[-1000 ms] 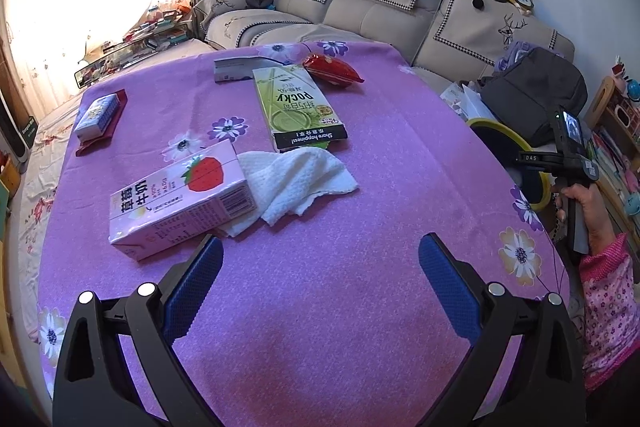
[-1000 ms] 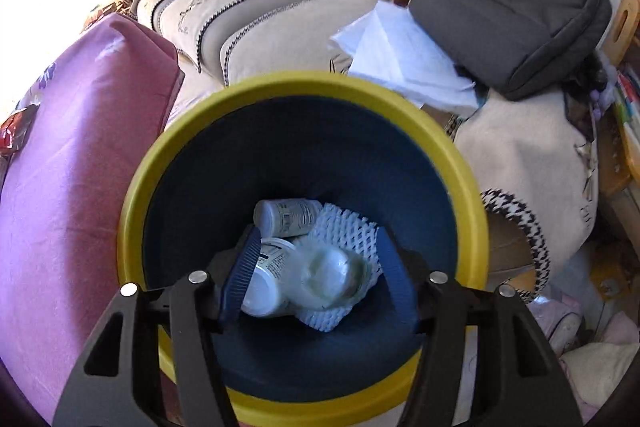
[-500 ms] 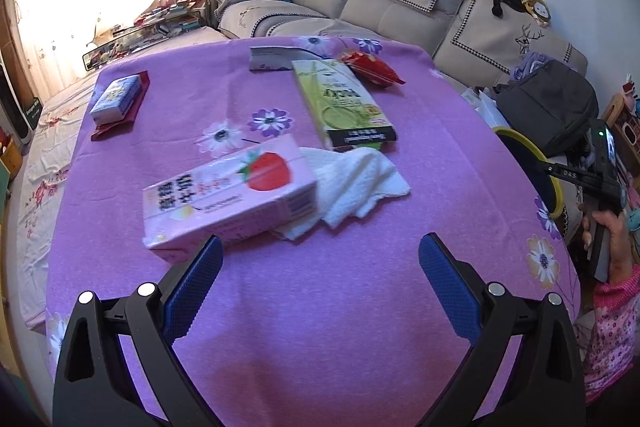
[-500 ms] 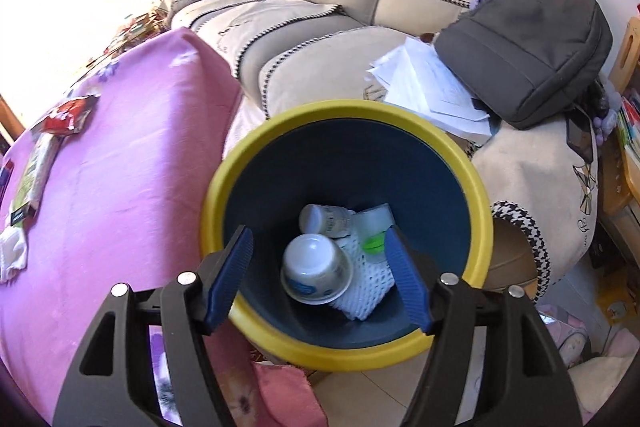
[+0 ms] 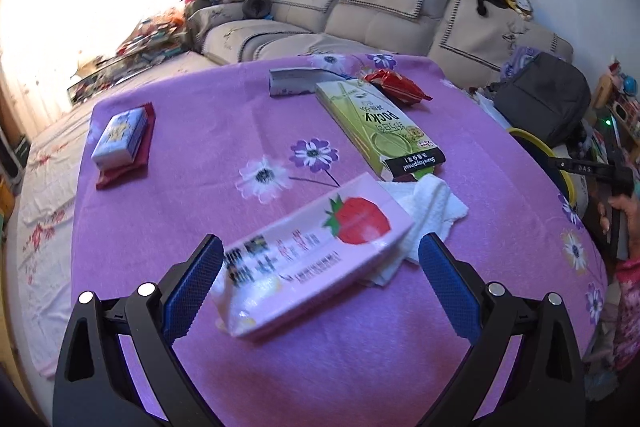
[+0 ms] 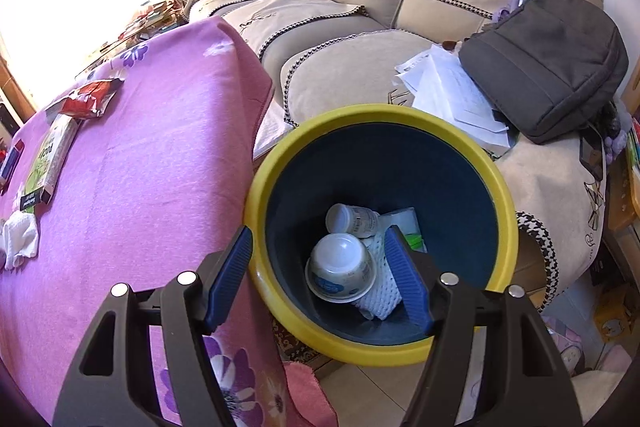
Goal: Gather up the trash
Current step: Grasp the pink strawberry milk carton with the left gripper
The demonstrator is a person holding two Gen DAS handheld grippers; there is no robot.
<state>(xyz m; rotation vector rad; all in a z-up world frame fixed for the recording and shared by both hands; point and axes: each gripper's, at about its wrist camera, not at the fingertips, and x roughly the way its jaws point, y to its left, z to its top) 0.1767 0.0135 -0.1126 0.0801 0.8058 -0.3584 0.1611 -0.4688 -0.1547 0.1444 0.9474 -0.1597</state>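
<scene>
A pink strawberry milk carton [image 5: 312,255] lies on the purple tablecloth [image 5: 224,131], between the open fingers of my left gripper [image 5: 320,287], which do not touch it. A white tissue [image 5: 428,211] lies partly under its far end. Beyond are a green Pocky box [image 5: 376,123], a red snack wrapper [image 5: 396,87] and a grey wrapper [image 5: 296,81]. My right gripper [image 6: 320,279] is open and empty above the yellow-rimmed blue bin [image 6: 280,163], which holds a white cup [image 6: 340,267], a small bottle [image 6: 352,219] and foam netting [image 6: 380,299].
A small white box [image 5: 120,135] sits on a red cloth at the table's left. A beige sofa [image 5: 360,15] stands behind the table, with a grey bag [image 6: 548,59] and papers [image 6: 452,87] on it. The bin stands off the table's right edge.
My left gripper has moved forward to the pink carton, which now lies between its fingers. My right gripper has pulled up and back from the bin.
</scene>
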